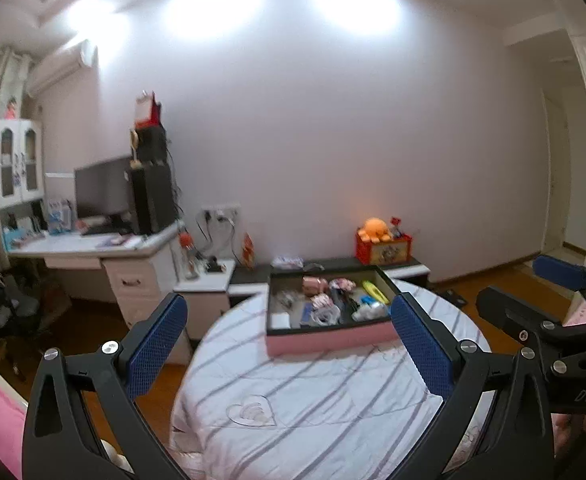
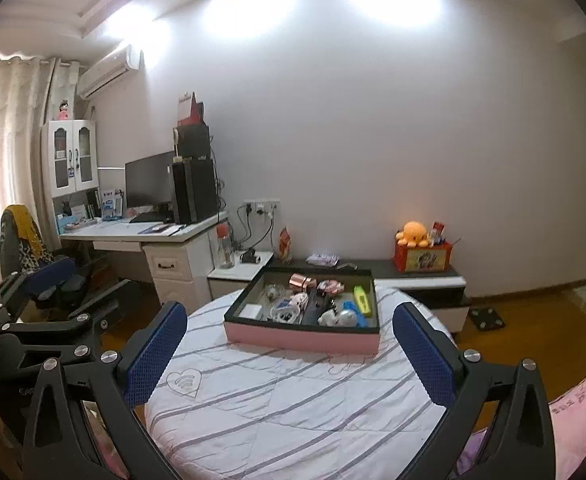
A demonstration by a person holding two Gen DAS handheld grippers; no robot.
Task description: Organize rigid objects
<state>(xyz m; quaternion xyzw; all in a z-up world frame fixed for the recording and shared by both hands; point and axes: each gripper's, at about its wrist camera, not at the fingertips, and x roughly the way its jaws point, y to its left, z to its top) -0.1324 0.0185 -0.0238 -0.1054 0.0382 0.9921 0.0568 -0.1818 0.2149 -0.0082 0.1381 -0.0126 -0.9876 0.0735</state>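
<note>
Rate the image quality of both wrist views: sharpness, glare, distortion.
Left wrist view: soft and smeared, so the contents of the pink tray blur together; ceiling glare washes the upper wall; fisheye bends the room edges. Right wrist view: sharper, the tray items separate, the same glare overhead, the same curved edges. Both the left gripper and the right gripper look crisp and open.

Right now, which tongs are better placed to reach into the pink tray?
Probably the right tongs: the pink tray sits centred between their open fingers. From the left tongs it lies toward the right finger. Both are open and empty, so the margin is small.
</note>
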